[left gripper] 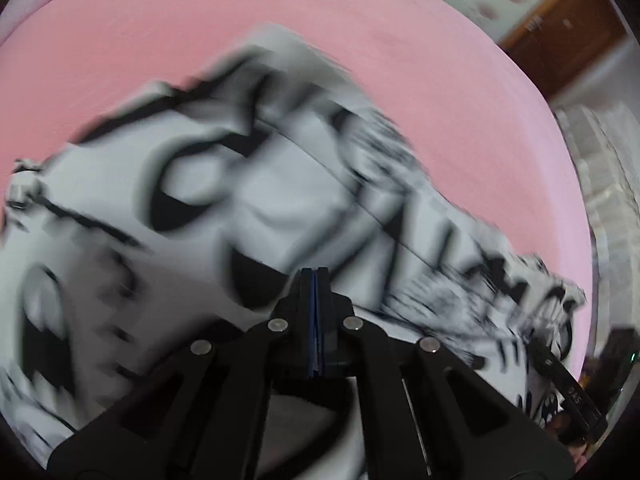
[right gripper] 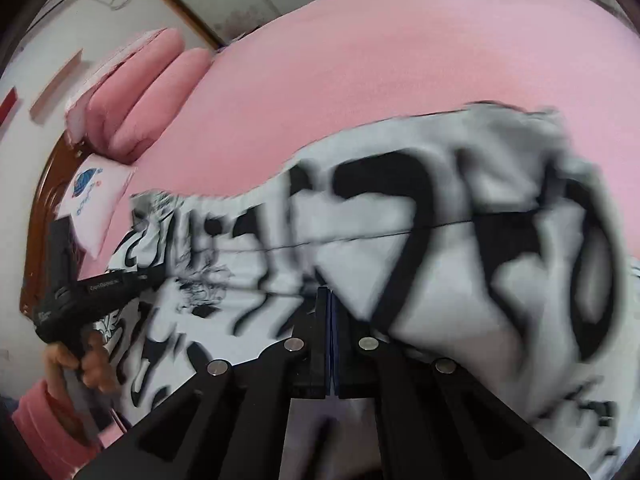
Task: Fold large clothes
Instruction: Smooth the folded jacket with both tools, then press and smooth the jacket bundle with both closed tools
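Observation:
A large white garment with bold black print lies crumpled and motion-blurred on a pink bed; it also fills the lower right wrist view. My left gripper has its jaws pressed together just over the cloth; no cloth shows between the fingertips. My right gripper is likewise pressed shut over the garment. The left gripper also shows from the side in the right wrist view, held by a hand at the garment's left end. The right gripper's body shows at the lower right of the left wrist view.
The pink bed sheet stretches beyond the garment. Pink pillows and a white printed cushion lie by a brown wooden headboard. A wooden door and wall stand beyond the bed.

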Available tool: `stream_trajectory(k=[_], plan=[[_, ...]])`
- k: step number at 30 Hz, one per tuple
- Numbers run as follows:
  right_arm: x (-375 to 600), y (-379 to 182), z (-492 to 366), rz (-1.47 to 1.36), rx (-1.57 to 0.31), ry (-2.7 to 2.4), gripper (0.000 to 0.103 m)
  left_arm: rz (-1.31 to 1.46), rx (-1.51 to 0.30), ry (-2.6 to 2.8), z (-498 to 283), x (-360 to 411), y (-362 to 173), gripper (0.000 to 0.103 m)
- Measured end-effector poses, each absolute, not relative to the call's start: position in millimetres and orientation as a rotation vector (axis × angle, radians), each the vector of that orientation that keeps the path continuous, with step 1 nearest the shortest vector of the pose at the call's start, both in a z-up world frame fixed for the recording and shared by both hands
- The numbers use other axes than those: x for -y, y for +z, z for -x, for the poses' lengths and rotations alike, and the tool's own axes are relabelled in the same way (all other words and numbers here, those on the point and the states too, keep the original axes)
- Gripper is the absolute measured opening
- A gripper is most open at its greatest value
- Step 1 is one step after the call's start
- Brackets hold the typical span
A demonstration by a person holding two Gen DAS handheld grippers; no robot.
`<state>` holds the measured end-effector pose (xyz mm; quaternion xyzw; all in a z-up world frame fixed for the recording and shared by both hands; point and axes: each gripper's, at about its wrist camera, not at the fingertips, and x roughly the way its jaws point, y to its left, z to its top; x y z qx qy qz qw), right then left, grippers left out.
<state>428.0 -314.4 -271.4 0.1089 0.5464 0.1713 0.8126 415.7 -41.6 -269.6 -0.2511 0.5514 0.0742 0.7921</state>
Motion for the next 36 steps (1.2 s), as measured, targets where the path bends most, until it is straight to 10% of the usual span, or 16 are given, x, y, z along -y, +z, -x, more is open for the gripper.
stream_trajectory(k=[12,36], plan=[[393,-246,-425,-0.154,-1.083,-0.062,0.0,0.347,-1.167,0.426,-410,-25,-265,0.001],[215,-271,-297,-0.376,-1.323,0.363,0.0,0.252,-1.32,0.075,-291,139,-271,0.001]])
